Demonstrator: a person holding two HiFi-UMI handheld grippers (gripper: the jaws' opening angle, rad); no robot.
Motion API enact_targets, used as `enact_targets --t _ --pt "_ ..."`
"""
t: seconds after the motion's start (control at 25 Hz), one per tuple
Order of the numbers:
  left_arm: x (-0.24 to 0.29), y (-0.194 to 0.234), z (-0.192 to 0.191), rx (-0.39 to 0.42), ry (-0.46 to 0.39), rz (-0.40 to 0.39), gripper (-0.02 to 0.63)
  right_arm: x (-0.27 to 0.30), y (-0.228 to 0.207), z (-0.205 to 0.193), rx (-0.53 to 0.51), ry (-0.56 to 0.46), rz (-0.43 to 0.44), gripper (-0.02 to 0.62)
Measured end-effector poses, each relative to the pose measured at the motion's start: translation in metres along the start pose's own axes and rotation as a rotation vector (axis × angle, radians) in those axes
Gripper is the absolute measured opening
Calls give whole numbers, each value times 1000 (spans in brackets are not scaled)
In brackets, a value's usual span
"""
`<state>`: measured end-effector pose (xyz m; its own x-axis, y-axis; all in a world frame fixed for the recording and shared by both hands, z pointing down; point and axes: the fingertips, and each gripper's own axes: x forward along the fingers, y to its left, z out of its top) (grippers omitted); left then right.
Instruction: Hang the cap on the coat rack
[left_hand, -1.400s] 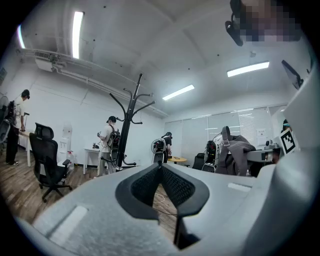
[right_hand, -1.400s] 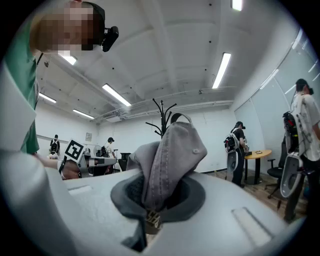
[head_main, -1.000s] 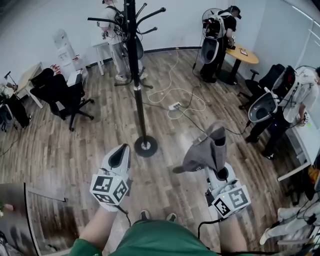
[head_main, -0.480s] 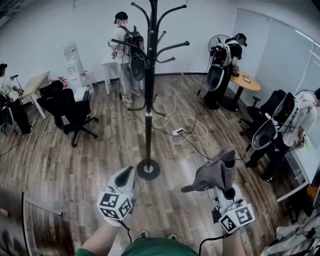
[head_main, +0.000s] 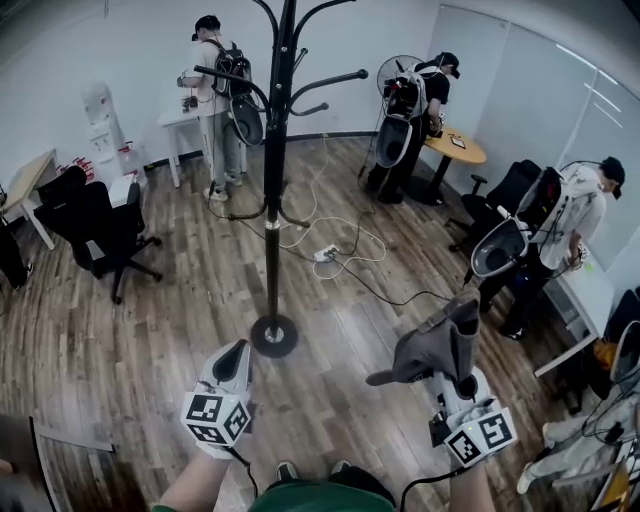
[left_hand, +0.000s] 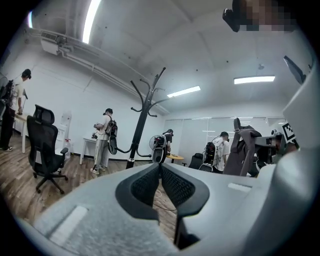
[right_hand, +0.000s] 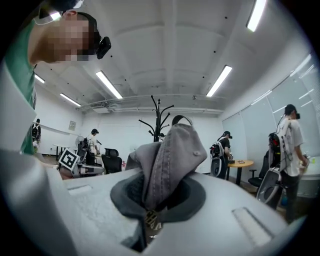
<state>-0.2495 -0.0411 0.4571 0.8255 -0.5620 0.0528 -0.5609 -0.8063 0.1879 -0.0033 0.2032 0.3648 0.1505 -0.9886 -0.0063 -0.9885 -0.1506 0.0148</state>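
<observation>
A grey cap (head_main: 436, 344) sticks up from my right gripper (head_main: 457, 380), which is shut on its folded fabric; in the right gripper view the cap (right_hand: 172, 152) fills the space between the jaws. The black coat rack (head_main: 272, 200) stands ahead on a round base (head_main: 273, 335), its hooks spreading near the top. Its pole (left_hand: 139, 129) shows in the left gripper view, and its top hooks (right_hand: 158, 116) show behind the cap. My left gripper (head_main: 234, 360) hovers just short of the base, shut with nothing in it; its pads (left_hand: 176, 184) meet.
White cables and a power strip (head_main: 325, 254) lie on the wood floor behind the rack. A black office chair (head_main: 95, 225) stands at left. Three people with gear stand at the back and right, near a round table (head_main: 455, 150).
The head view has swung upward, so more of the rack's hooks show. My left gripper has dropped lower in view. The right gripper keeps the cap and has barely shifted.
</observation>
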Motion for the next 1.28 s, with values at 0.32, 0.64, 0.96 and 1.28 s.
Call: enact_targets --t 0.32,0.64,0.96,1.28 --pt "34 6 29 65 -58 -11 23 16 -28 0 9 -28 -31 23" --pt "77 -10 72 142 -128 58 23 56 -83 5 39 -85 41 23" --pt "121 -50 86 169 -149 124 23 89 -150 12 51 -120 131 23" --pt "153 -75 83 191 -148 197 23 115 -203 12 46 -132 208 23"
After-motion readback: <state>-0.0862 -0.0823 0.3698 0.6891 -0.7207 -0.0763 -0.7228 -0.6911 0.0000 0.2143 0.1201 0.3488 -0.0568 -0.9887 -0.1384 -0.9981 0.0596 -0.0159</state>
